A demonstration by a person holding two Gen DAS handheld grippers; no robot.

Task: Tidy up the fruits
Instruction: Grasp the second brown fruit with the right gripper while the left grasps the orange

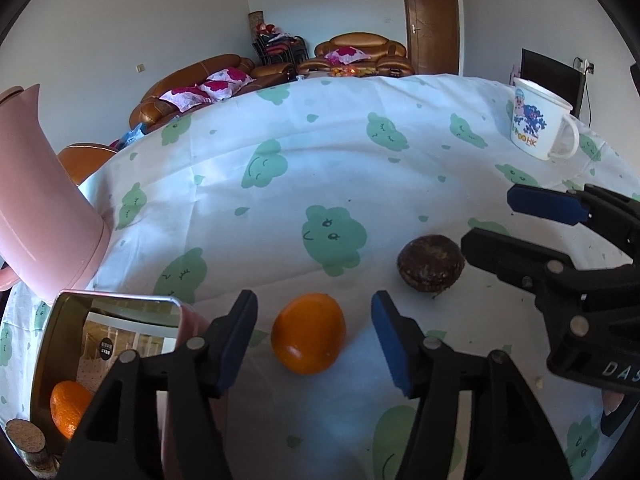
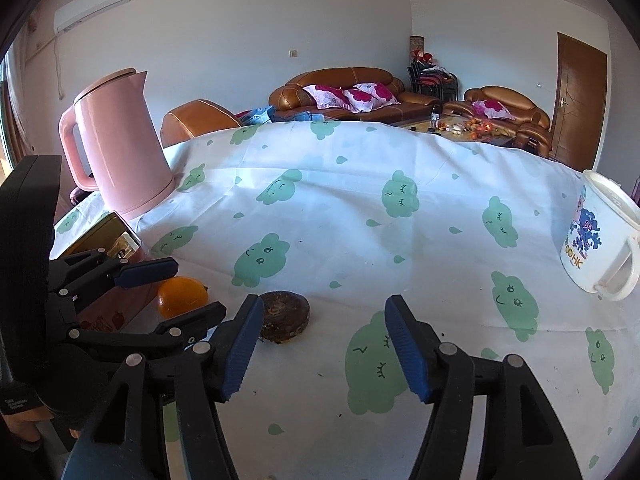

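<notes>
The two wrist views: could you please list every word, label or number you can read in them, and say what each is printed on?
"HK": orange letters, after two round characters, low on the white mug.
"DAS", cut off by the frame edge: white letters on the black body of the right gripper.
Small white lettering on the left gripper body: too small to read.
Dark round label reflected inside the open tin: blurred.

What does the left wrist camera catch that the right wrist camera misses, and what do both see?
Only the left wrist view looks into the open tin, where a second orange lies, with a cork-like round piece beside it.

Only the right wrist view shows the wall air conditioner and the whole pink kettle.

Both show the orange on the cloth, the dark brown fruit, the white cartoon mug, the green-patterned tablecloth, the sofas, and both tongs: left tongs open around the orange, right tongs open, holding nothing.
</notes>
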